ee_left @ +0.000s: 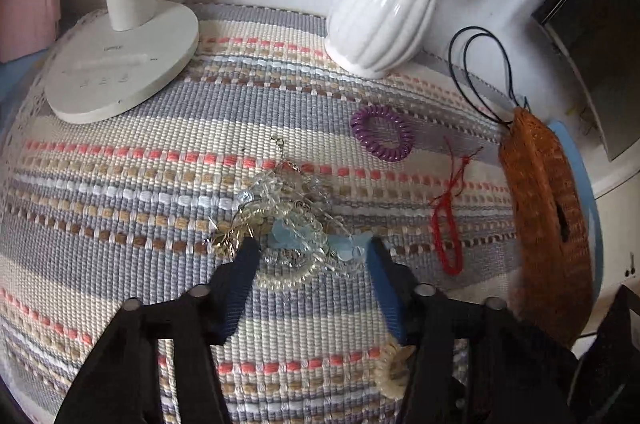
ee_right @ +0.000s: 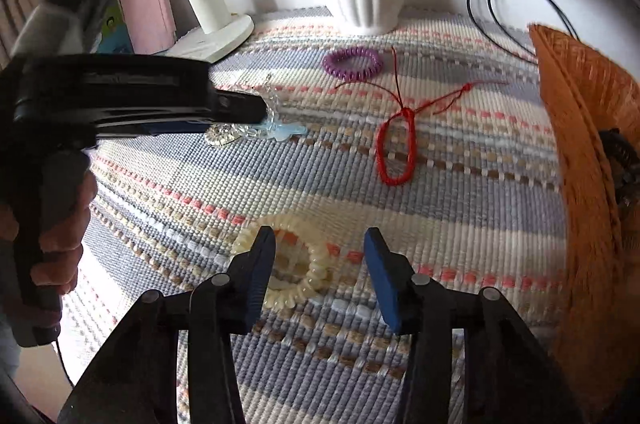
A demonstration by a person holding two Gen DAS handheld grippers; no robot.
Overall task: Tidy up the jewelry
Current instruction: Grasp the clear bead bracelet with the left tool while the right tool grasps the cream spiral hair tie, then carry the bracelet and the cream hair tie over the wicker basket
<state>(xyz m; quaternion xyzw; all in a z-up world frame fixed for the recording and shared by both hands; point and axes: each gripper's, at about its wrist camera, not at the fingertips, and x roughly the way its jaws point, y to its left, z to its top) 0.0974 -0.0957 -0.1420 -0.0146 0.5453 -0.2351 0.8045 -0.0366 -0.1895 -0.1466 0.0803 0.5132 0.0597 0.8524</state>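
Left wrist view first: at the upper left we see a white lamp base (ee_left: 120, 71) on the striped woven mat (ee_left: 120, 183), and at the lower centre our left gripper (ee_left: 310, 250) has its blue-padded fingers spread wide. Between the tips lies a tangle of clear and pale blue jewelry (ee_left: 288, 224), with a clear coil hair tie (ee_left: 286, 274) at its near edge; the left pad touches the pile's gold-coloured end, but nothing is clamped. Further right sit a white ribbed vase (ee_left: 384, 19), a purple coil hair tie (ee_left: 381, 132), a red string bracelet (ee_left: 448, 224), a black cord (ee_left: 480, 63) and, at the right edge, an orange wicker basket (ee_left: 548, 224).

From the right wrist view, the person's left hand (ee_right: 60, 224) grips a black handle at the left edge, with that tool reaching level across the mat to the same clear pile. At the lower centre our right gripper (ee_right: 320, 238) is also wide apart and holds nothing; its left finger rests over a cream coil hair tie (ee_right: 296, 264) lying flat on the mat. The basket fills the right edge, with something dark inside that we cannot identify.
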